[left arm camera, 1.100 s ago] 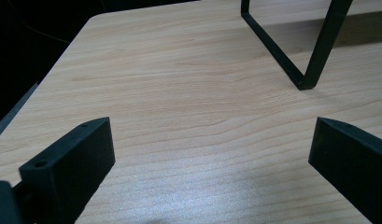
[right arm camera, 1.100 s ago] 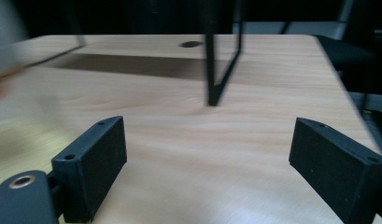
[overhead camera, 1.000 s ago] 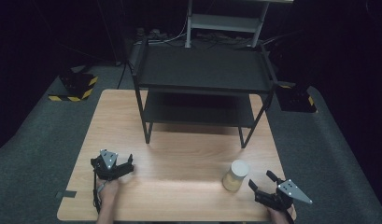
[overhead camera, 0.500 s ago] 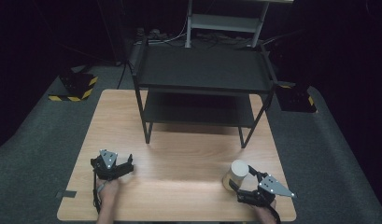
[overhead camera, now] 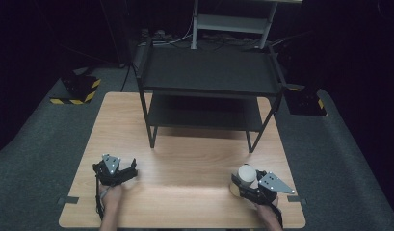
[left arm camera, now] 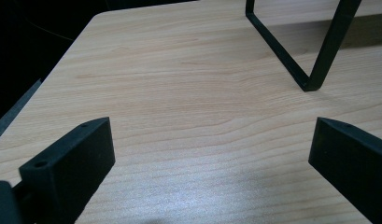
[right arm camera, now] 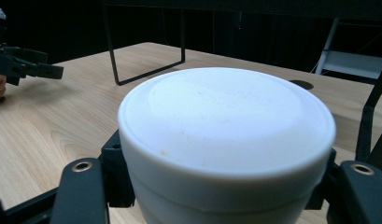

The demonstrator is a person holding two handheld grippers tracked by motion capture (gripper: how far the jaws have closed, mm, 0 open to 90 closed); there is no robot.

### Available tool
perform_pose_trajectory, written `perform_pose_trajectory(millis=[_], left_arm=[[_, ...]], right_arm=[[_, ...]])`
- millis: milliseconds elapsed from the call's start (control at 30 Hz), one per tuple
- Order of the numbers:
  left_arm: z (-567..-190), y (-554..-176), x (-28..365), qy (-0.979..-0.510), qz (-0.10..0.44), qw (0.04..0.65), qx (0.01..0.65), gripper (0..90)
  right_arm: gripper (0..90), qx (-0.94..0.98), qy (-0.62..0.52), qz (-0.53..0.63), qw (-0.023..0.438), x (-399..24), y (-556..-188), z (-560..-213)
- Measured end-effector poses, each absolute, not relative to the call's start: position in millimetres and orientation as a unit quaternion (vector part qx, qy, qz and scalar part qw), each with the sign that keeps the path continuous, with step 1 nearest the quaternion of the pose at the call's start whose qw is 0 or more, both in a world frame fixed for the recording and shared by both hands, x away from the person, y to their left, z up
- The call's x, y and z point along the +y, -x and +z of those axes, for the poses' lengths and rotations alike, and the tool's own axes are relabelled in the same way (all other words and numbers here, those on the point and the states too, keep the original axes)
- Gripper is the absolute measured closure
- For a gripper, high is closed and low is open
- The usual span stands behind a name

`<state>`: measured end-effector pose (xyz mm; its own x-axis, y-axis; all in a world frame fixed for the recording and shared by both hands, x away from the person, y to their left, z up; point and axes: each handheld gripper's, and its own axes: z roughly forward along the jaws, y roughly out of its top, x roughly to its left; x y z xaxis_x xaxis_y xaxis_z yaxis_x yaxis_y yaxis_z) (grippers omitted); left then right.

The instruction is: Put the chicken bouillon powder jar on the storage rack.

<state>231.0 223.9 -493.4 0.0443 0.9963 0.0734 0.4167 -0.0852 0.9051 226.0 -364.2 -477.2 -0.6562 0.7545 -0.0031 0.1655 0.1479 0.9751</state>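
Right gripper point(overhead camera: 245, 185) just clamped its jaws onto the white lidded cup point(overhead camera: 246, 174), which sits at about 5 o'clock on the wooden table point(overhead camera: 194, 159), near the front edge. Left gripper point(overhead camera: 127, 172) sits around 7 o'clock, jaws spread wide, nothing between them.

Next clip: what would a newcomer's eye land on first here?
The white lidded container at the table's near right corner, clamped between the right gripper's jaws. Behind it, a black two-tier shelf rack stands at the wooden table's far edge, and the left gripper rests open at near left.
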Motion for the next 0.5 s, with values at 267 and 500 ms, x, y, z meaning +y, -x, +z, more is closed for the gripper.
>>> perform_pose_trajectory(millis=[267,500], left_arm=[[-493.5,-231.1,223.6,-0.621,0.395,0.367,0.569,0.6],[-493.7,-230.9,223.5,-0.62,0.396,0.367,0.569,0.6]], right_arm=[[33.6,0.712,-0.32,0.566,0.265,-363.7,-225.2,-477.8],[33.7,0.727,-0.308,0.551,0.268,-360.4,-227.7,-469.7]])
